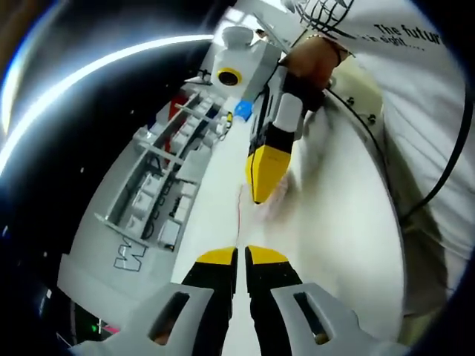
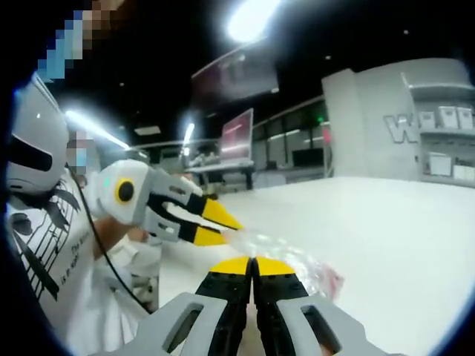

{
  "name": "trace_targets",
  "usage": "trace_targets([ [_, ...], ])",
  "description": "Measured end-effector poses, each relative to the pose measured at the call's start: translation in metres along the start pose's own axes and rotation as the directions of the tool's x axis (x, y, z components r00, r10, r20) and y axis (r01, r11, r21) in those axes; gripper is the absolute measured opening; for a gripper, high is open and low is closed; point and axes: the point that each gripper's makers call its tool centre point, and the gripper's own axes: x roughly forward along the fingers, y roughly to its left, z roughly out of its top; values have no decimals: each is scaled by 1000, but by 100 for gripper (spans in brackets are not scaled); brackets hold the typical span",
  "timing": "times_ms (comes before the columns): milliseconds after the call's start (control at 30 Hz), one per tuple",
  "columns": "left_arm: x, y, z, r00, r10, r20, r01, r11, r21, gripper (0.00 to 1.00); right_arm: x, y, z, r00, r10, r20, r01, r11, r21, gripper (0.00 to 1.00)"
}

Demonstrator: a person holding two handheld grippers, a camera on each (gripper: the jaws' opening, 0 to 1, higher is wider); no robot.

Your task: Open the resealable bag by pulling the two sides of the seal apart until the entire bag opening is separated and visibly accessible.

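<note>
A clear resealable bag (image 1: 286, 196) with a thin red seal line lies on the white table (image 1: 334, 245) between the two grippers. In the left gripper view my left gripper (image 1: 242, 254) has its jaws shut on the bag's near edge, and the red line rises from between the tips. The right gripper (image 1: 257, 199) comes down from the top right, shut on the bag's far edge. In the right gripper view my right gripper (image 2: 252, 261) is shut at the crumpled bag (image 2: 297, 256), and the left gripper (image 2: 234, 232) reaches in from the left, touching the film.
A grey shelf unit (image 1: 148, 193) with small white boxes stands along the table's far side and shows again as the shelf unit (image 2: 438, 126). A small blue item (image 1: 243, 110) lies near it. A person in a white printed shirt (image 1: 415, 89) holds the grippers; a black cable hangs along the shirt.
</note>
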Motion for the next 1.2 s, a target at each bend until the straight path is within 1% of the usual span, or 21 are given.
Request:
trace_targets([
  [133, 0, 0, 1, 1000, -6, 2, 6, 1000, 10, 5, 1, 0, 0, 1000, 1, -1, -1, 1000, -1, 0],
  [300, -1, 3, 1, 1000, 6, 1, -6, 1000, 23, 5, 2, 1, -1, 1000, 3, -4, -3, 1000, -1, 0],
  [433, 0, -1, 2, 1000, -17, 2, 17, 1000, 21, 5, 1, 1, 0, 1000, 3, -3, -3, 1000, -4, 0],
  [567, -2, 1, 2, 1000, -7, 0, 7, 1000, 22, 5, 1, 1, 0, 1000, 3, -4, -3, 1000, -4, 0],
  [800, -1, -3, 8, 999, -32, 15, 31, 999, 43, 5, 0, 3, 2, 1000, 13, -7, -13, 1000, -11, 0],
  [967, 2, -9, 4, 998, -56, -4, 56, 996, 64, 6, -3, 3, 2, 1000, 11, -9, -11, 1000, -13, 0],
  [1067, 4, -12, 3, 998, -66, 0, 66, 996, 64, 8, -4, 3, 1, 1000, 15, -17, -15, 1000, -12, 0],
  [1200, 8, -17, -2, 997, -77, -9, 77, 994, 77, 8, -5, 3, 0, 1000, 15, -23, -15, 1000, -13, 0],
])
